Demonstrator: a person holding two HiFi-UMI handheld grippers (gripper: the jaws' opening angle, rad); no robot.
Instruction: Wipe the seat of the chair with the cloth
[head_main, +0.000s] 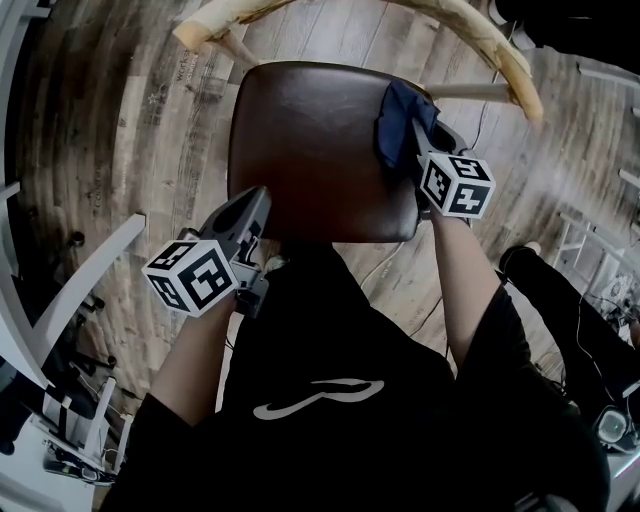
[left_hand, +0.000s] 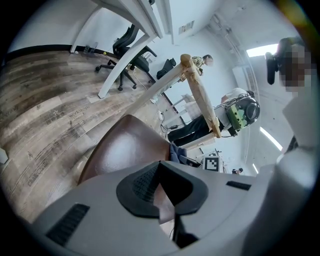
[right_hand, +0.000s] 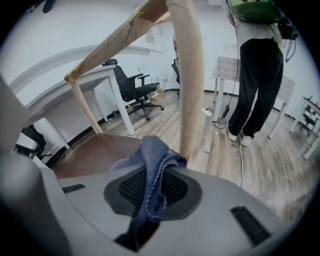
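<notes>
I see a wood plank floor (head_main: 120, 130) all around. The brown chair seat (head_main: 310, 150) is in the middle, with a pale wooden back rail (head_main: 480, 40) at 12 o'clock. A white desk (right_hand: 102, 75) and a black office chair (right_hand: 131, 86) stand farther off, and a person in black trousers (right_hand: 255, 85) stands at 2 o'clock. My right claw (head_main: 424, 148) squeezes the blue cloth (head_main: 402, 118), which lies on the seat at 2 o'clock. My left claw (head_main: 258, 203) is closed on nothing, over the seat's 7 o'clock edge.
</notes>
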